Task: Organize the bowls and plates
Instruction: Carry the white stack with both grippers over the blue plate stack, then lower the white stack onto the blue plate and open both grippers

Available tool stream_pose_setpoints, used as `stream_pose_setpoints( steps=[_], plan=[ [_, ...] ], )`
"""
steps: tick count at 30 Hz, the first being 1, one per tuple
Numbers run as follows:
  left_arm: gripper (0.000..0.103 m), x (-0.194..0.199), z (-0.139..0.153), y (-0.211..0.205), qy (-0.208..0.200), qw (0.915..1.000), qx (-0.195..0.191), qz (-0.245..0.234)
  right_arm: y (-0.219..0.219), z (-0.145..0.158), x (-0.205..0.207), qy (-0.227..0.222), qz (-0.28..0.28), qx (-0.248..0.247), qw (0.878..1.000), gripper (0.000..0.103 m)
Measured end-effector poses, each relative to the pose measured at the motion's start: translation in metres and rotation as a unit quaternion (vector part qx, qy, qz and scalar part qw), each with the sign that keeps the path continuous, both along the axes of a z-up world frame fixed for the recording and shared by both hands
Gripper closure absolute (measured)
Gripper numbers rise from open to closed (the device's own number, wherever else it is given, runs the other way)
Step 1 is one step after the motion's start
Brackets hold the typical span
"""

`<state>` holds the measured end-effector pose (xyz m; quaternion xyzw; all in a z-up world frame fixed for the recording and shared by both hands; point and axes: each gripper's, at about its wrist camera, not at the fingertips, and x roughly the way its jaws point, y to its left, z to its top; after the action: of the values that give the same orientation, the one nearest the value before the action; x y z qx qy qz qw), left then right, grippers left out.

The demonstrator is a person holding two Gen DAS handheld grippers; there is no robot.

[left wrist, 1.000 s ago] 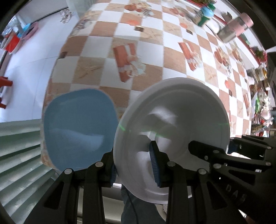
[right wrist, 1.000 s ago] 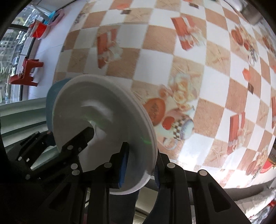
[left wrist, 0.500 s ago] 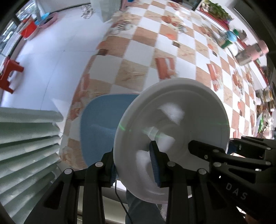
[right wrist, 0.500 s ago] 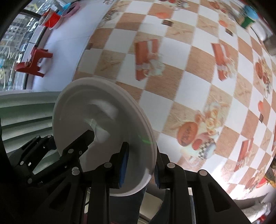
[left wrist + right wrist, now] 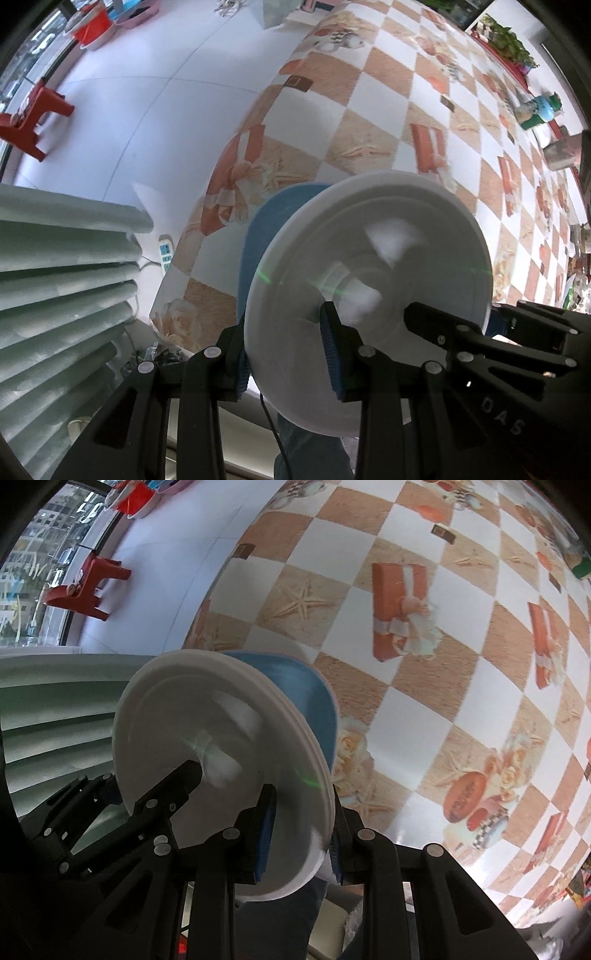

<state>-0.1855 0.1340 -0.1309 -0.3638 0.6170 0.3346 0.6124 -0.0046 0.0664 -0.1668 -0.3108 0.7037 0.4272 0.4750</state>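
At the far left of both wrist views stood a pale green ribbed surface (image 5: 62, 280), with white floor and a red stool (image 5: 29, 122) beyond it. The checked tablecloth (image 5: 369, 122) covered the table, whose near left corner lay under the load.

The left gripper (image 5: 288, 354) was clamped on the left edge of the white plate (image 5: 369, 280), one blue pad on the plate's face and the other behind it. A blue plate (image 5: 266, 229) sat against the white one's back; it seemed to be pinched in the same grip, though the contact itself was hidden. Both plates hung in the air on edge, above that corner of the table.

To the right, the right gripper (image 5: 299, 834) was closed on the opposite rim of the white plate (image 5: 214, 746), with the blue plate (image 5: 303, 686) showing behind it.

Judging by the look, the white plate was smooth, stiff and probably light, plastic or melamine rather than heavy ceramic, though that could not be settled. Its glossy surface would likely slip under a shallow pinch, and the blue plate behind could slide loose if the pair tilted. The rim was the sensible place to hold, with the pads set deep over the raised lip on two opposite sides, as here. Set down hard on edge, either plate might chip or skid on the slick cloth.
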Motion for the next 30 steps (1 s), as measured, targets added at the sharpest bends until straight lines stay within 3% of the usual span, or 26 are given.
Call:
stream_pose_setpoints(
  steps=[9,14,17,18,19,20,21,22,25,27,30],
  plan=[
    [0.064,-0.008,-0.016,0.007,-0.005,0.9999,-0.009,0.003,0.012,-0.026,-0.005,0.001,0.002,-0.011,1.0,0.075],
    [0.06,-0.007,-0.012,0.004,-0.007,0.9999,-0.005,-0.009,0.004,-0.024,0.001,0.015,-0.009,-0.005,1.0,0.074],
    [0.055,-0.008,-0.007,0.003,-0.012,0.9998,-0.006,-0.011,0.002,-0.018,0.007,0.015,-0.01,0.002,1.0,0.074],
    [0.047,-0.009,-0.005,0.004,-0.003,0.9999,0.003,-0.009,0.0,-0.016,0.011,0.014,-0.01,0.005,1.0,0.074],
    [0.039,-0.01,-0.003,0.005,0.011,0.9998,0.017,-0.008,-0.003,-0.014,0.014,0.013,-0.011,0.008,1.0,0.07],
    [0.024,-0.011,0.0,0.007,0.02,0.9993,0.031,-0.007,-0.006,-0.01,0.017,0.005,-0.012,0.008,1.0,0.063],
    [0.019,-0.014,0.003,0.008,0.013,0.9992,0.037,-0.005,-0.008,-0.007,0.021,-0.012,-0.012,0.007,1.0,0.046],
    [0.019,-0.018,0.007,0.01,-0.002,0.9993,0.036,-0.002,-0.011,-0.005,0.027,-0.023,-0.014,0.008,1.0,0.033],
    [0.012,-0.021,0.016,0.012,-0.003,0.999,0.043,-0.009,-0.019,0.004,0.042,-0.016,-0.037,0.023,0.999,0.012],
    [0.0,-0.019,0.02,0.008,0.002,0.9985,0.049,-0.025,-0.024,0.015,0.047,-0.026,-0.04,0.035,0.998,0.001],
    [0.0,-0.013,0.026,0.001,-0.005,0.9974,0.051,-0.05,-0.028,0.029,0.046,-0.046,-0.024,0.056,0.997,0.001]
  ],
)
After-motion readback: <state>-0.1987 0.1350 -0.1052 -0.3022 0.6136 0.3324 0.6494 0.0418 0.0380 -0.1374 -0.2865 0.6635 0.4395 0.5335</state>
